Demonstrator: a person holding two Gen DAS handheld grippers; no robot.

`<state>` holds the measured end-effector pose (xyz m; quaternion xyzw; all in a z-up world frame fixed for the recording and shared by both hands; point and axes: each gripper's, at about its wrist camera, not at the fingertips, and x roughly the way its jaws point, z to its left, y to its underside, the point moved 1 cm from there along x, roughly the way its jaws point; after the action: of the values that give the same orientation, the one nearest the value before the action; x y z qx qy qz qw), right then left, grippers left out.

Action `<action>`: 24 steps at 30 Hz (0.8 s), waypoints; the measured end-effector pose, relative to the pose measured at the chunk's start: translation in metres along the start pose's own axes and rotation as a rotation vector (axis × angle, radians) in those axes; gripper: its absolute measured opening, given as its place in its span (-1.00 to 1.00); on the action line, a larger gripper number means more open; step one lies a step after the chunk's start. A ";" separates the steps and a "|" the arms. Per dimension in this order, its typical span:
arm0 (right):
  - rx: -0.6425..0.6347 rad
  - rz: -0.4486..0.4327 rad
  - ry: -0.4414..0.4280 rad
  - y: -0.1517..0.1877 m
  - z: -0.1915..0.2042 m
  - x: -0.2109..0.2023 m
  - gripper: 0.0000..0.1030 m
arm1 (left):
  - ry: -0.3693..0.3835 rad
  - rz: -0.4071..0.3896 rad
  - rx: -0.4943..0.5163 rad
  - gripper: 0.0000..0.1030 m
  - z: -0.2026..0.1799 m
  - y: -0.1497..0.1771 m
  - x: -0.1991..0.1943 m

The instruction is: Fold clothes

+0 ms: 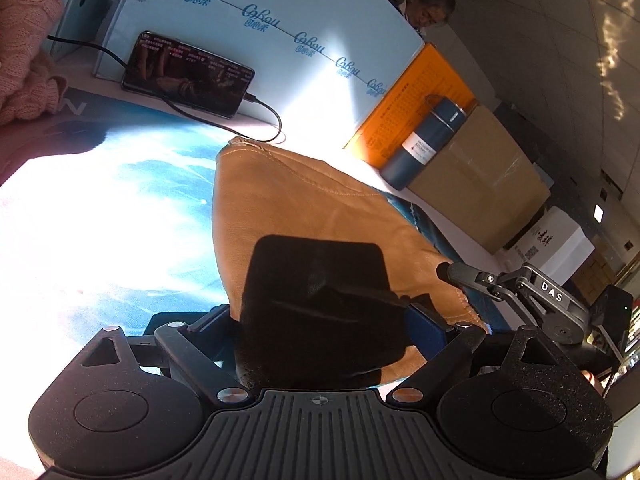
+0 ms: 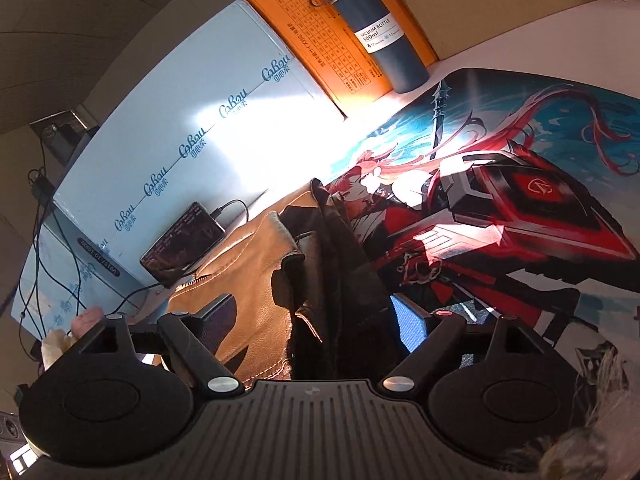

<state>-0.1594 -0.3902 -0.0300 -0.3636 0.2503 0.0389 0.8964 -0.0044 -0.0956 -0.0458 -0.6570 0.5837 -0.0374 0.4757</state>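
A tan leather-look garment (image 1: 304, 200) lies on a printed desk mat (image 1: 120, 208); it has a black patch (image 1: 316, 276) near my left gripper. My left gripper (image 1: 320, 320) is shut on the garment's near edge. The other gripper's finger (image 1: 472, 276) touches the garment's right edge. In the right wrist view the garment (image 2: 240, 280) shows bunched, with dark lining (image 2: 340, 300) between the jaws. My right gripper (image 2: 316, 316) has its pads apart around that bunched fabric; whether they press it is unclear.
A phone (image 1: 188, 74) on a cable leans against a light blue box (image 1: 280, 60). A blue vacuum bottle (image 2: 376, 28) stands by an orange box (image 2: 320, 36) and cardboard box (image 1: 476, 184). A pink knit item (image 1: 24, 52) lies at far left.
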 end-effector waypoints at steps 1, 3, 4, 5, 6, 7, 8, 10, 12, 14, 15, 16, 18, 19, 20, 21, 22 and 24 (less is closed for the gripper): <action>0.009 -0.010 0.008 0.000 -0.002 -0.002 0.61 | 0.012 0.017 0.008 0.83 -0.003 0.002 0.000; 0.041 -0.028 0.017 -0.002 -0.007 -0.010 0.69 | 0.040 0.045 0.018 0.84 -0.005 0.002 -0.002; 0.058 -0.032 0.021 -0.002 -0.010 -0.014 0.71 | 0.039 0.046 0.015 0.84 -0.003 0.000 -0.002; 0.075 -0.037 0.025 -0.003 -0.012 -0.018 0.75 | 0.037 0.047 0.011 0.84 -0.002 -0.003 -0.003; 0.088 -0.039 0.024 -0.003 -0.013 -0.024 0.82 | 0.022 0.033 0.006 0.84 0.002 -0.008 -0.004; 0.099 -0.040 0.021 -0.003 -0.014 -0.029 0.85 | -0.001 0.008 -0.001 0.84 0.006 -0.014 -0.007; 0.110 -0.039 0.016 -0.003 -0.014 -0.035 0.89 | -0.014 -0.012 -0.008 0.84 0.010 -0.021 -0.008; 0.154 -0.007 0.003 -0.002 -0.017 -0.043 0.91 | -0.023 -0.044 -0.034 0.85 0.021 -0.040 -0.007; 0.223 0.064 -0.025 0.001 -0.022 -0.047 0.91 | -0.041 -0.062 -0.057 0.85 0.031 -0.063 0.001; 0.291 0.134 -0.055 0.005 -0.025 -0.046 0.91 | -0.046 -0.048 -0.080 0.85 0.041 -0.084 0.016; 0.310 0.147 -0.070 0.007 -0.024 -0.045 0.91 | -0.038 -0.028 -0.096 0.85 0.045 -0.091 0.025; 0.330 0.160 -0.085 0.009 -0.023 -0.044 0.91 | -0.024 -0.001 -0.119 0.85 0.049 -0.096 0.035; 0.330 0.164 -0.083 0.011 -0.018 -0.041 0.91 | 0.008 0.056 -0.180 0.85 0.055 -0.103 0.056; 0.325 0.164 -0.086 0.011 -0.015 -0.038 0.91 | 0.020 0.073 -0.212 0.85 0.058 -0.104 0.065; 0.327 0.170 -0.093 0.012 -0.012 -0.034 0.92 | 0.036 0.078 -0.235 0.85 0.060 -0.102 0.073; 0.331 0.172 -0.100 0.012 -0.009 -0.030 0.92 | 0.054 0.069 -0.250 0.85 0.061 -0.100 0.077; 0.332 0.167 -0.102 0.013 -0.005 -0.025 0.92 | 0.073 0.054 -0.260 0.85 0.061 -0.098 0.079; 0.329 0.149 -0.096 0.016 0.004 -0.015 0.94 | 0.089 0.035 -0.240 0.85 0.058 -0.094 0.080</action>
<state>-0.1751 -0.3745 -0.0305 -0.1904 0.2363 0.0809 0.9494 0.1245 -0.1387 -0.0552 -0.6967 0.6157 0.0118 0.3679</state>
